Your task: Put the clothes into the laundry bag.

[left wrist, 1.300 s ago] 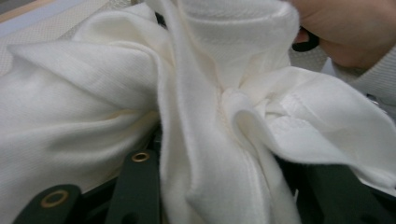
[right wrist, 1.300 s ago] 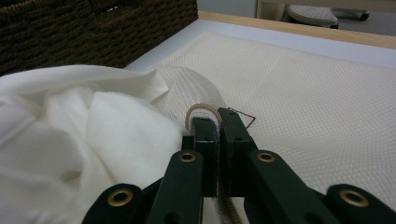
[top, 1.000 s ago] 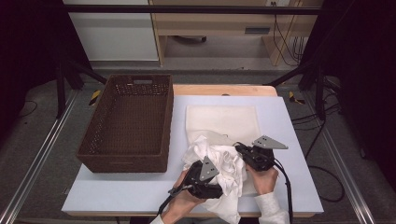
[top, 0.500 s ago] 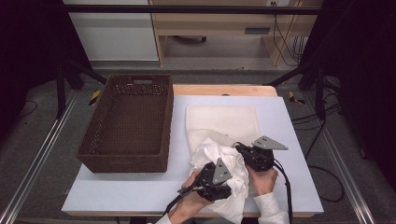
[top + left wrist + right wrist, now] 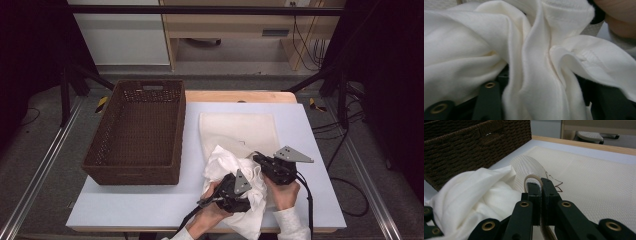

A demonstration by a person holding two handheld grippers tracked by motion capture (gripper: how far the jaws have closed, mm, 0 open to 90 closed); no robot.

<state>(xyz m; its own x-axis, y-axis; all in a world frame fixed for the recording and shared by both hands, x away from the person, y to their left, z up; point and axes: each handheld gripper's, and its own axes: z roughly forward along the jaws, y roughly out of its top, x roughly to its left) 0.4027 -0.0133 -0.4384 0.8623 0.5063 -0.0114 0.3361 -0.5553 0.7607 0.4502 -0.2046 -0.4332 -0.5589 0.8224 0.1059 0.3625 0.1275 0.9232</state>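
While the white garment [image 5: 235, 172] lies bunched at the near edge of the tabletop [image 5: 310, 130], partly overlapping the flat cream mesh cloth [image 5: 240, 132] spread beyond it toward twelve o'clock, both tools are engaged with fabric. Item one: left hand-held gripper [image 5: 225, 192] — buried in the garment's folds; in the left gripper view cloth drapes over and between its jaws, so whether they are together or apart cannot be told. Item two: right hand-held gripper [image 5: 540, 187] — jaws pressed together on the banded edge of the mesh cloth, a curl of which rises just behind the tips in the right gripper view. Item three: dark woven basket [image 5: 137, 132], at about ten o'clock from the garment, standing apart from it, nothing seen inside. Judged step: separating or gathering the white garment from the mesh cloth, probably for the basket. Handling notes — the garment is soft and will slump, so the left tool should take a thick fold rather than a single layer, and lift slowly enough that trailing cloth hanging over the near edge follows without snagging. The right tool's pinch sits on the mesh hem, not on the garment; if the garment alone is wanted, that pinch ought to hold the mesh down or let go before any lift, lest both pieces travel together.
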